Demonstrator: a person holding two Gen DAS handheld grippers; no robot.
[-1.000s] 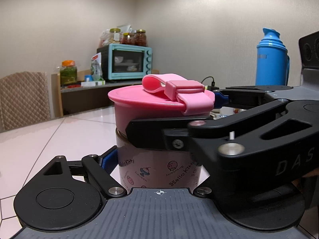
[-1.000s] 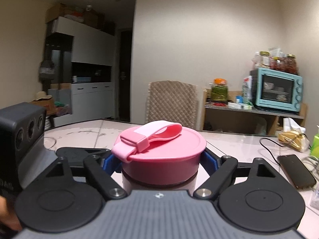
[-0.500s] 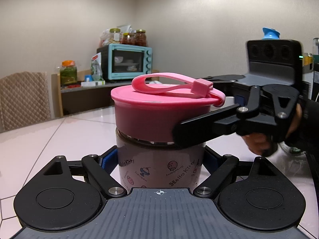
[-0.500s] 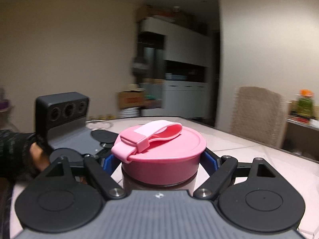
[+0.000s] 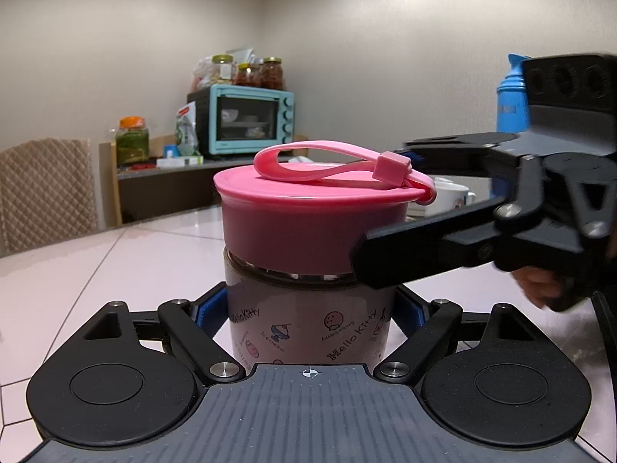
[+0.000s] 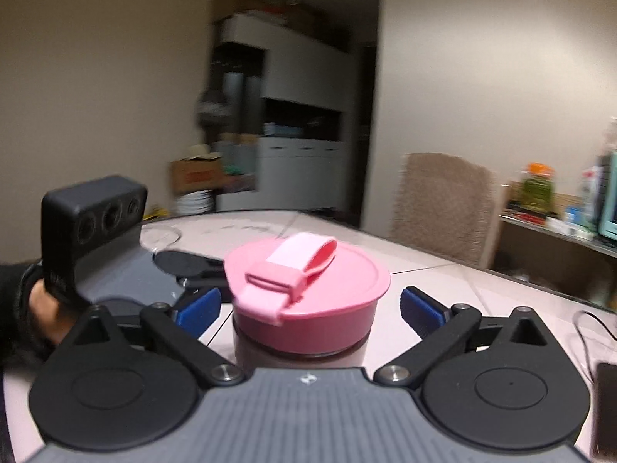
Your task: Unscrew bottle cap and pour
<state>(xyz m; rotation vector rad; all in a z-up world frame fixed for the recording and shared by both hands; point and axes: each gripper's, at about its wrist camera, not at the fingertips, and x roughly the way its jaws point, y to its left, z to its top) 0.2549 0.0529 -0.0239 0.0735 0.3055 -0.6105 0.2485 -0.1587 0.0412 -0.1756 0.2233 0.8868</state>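
A Hello Kitty bottle (image 5: pixel 308 328) with a wide pink screw cap (image 5: pixel 312 227) and a pink strap stands on the white table. My left gripper (image 5: pixel 308 310) is shut on the bottle's body below the cap. My right gripper (image 6: pixel 308 305) is open, with its blue pads (image 6: pixel 420 310) apart from either side of the cap (image 6: pixel 308 289). In the left wrist view the right gripper's finger (image 5: pixel 424 258) reaches in from the right, in front of the cap's lower edge. The bottle's base is hidden by the gripper bodies.
A white mug (image 5: pixel 447 198) stands behind the bottle, with a blue thermos (image 5: pixel 513 96) at the far right. A teal toaster oven (image 5: pixel 246 119) and jars sit on a shelf at the back. A woven chair (image 6: pixel 439 200) stands by the table. A black phone (image 6: pixel 605 401) lies at the right.
My right gripper has opened and let go of the cap after swinging round the bottle. The cap's strap has turned with it. My left gripper has held still on the bottle.
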